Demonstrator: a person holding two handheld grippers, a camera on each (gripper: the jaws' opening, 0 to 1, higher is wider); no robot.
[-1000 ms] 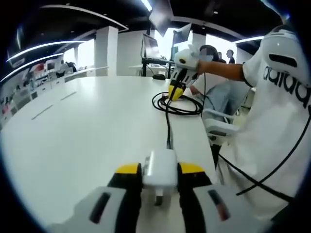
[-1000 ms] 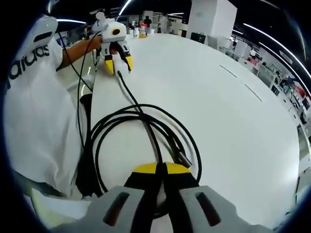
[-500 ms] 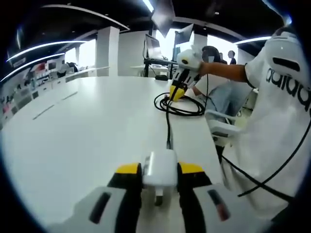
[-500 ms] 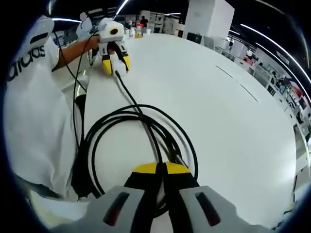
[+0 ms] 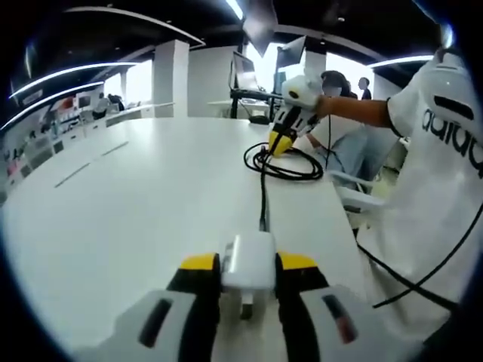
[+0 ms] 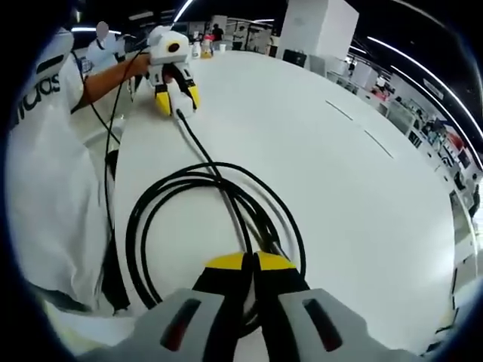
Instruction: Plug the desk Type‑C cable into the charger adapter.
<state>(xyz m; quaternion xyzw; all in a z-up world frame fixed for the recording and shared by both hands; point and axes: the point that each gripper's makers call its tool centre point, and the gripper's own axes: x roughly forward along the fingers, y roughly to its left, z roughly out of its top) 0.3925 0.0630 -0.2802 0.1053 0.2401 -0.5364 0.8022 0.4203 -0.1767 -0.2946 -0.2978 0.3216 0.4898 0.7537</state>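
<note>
Your left gripper [image 5: 249,265] is still clamping the white charger adapter [image 5: 247,265] above the table [image 5: 136,204]. Your right gripper [image 6: 251,264] stays closed on the coiled black cable [image 6: 219,185], well apart; little has changed, so plugging remains ahead.

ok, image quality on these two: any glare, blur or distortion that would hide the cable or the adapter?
Left gripper view: the charger adapter is sharp between the fingers, windows behind are blown out, and the straight table edge bows with the fisheye. Right gripper view: the coiled black cable reads crisply on the evenly lit white table, no hard shadows; its end at the fingertips is hidden.
</note>
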